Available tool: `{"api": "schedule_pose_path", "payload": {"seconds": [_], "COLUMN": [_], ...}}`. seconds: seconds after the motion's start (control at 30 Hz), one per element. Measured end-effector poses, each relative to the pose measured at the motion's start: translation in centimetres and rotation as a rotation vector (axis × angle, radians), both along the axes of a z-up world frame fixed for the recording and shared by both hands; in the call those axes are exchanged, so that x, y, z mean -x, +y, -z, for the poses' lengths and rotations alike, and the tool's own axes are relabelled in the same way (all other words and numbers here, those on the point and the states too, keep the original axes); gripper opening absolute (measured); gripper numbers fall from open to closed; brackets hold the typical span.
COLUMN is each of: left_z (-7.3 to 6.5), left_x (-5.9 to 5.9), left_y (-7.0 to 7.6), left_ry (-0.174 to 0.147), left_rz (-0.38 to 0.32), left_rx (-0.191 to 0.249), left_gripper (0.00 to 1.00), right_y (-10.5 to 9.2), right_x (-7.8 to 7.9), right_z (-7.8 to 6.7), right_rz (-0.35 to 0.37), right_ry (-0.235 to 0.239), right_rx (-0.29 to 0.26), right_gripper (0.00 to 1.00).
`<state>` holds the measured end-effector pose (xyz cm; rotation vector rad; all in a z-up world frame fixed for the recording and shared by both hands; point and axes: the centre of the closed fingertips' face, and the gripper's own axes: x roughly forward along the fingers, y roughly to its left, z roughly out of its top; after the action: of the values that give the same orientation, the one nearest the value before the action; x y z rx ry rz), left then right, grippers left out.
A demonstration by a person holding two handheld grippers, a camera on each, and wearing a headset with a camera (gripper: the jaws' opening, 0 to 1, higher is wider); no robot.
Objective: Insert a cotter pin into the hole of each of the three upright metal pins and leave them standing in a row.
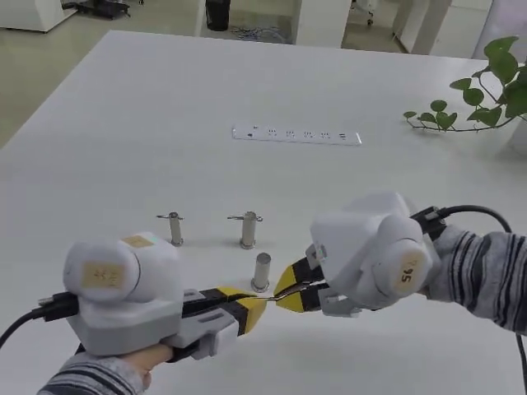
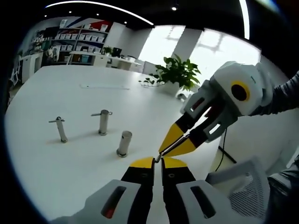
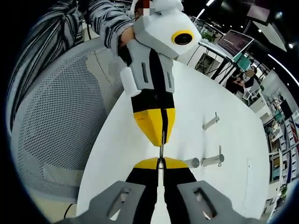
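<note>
Cotter pin (image 3: 161, 147) clamped between left tongs (image 2: 158, 161) and right tongs (image 3: 160, 163).

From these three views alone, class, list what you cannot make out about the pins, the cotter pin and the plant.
- Hole of the near pin: too small in the head view.
- Base of the near pin: in the right gripper view, hidden behind the right gripper.
- Legs of the cotter pin: too thin to tell apart in the left gripper view.
- The plant: cut off by the head view's right edge.
</note>
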<state>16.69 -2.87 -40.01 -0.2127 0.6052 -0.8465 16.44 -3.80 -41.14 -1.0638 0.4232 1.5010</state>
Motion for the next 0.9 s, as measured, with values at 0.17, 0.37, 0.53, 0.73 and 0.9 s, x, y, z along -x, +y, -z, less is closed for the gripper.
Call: {"api": "schedule_pose_path", "payload": {"seconds": [0.17, 0.37, 0.53, 0.73, 0.9], "left_z": [-0.1, -0.2, -0.2, -0.3, -0.2], "left_x": [-0.2, -0.1, 0.1, 0.5, 0.9], "left_y": [-0.1, -0.3, -0.6, -0.5, -0.4], "left_ry": [0.011, -0.008, -0.066, -0.145, -0.215], "left_rz": [-0.007, 0.011, 0.058, 0.125, 0.186], "left_rx": [0.022, 0.015, -0.027, -0.099, -0.167], "left_gripper": [0.00, 0.00, 0.00, 0.00, 0.00], "right_y": [0.0, 0.0, 0.0, -0.4, -0.5], "right_x": [0.1, -0.1, -0.2, -0.5, -0.3], "right_z": [0.1, 0.2, 0.2, 0.4, 0.6], "right_rz": [0.003, 0.010, 0.024, 0.057, 0.061], "right_ry": [0.003, 0.004, 0.011, 0.034, 0.055], "right_rx": [-0.002, -0.005, -0.014, -0.009, -0.009], "right_gripper": [0.00, 0.00, 0.00, 0.00, 0.01]}}
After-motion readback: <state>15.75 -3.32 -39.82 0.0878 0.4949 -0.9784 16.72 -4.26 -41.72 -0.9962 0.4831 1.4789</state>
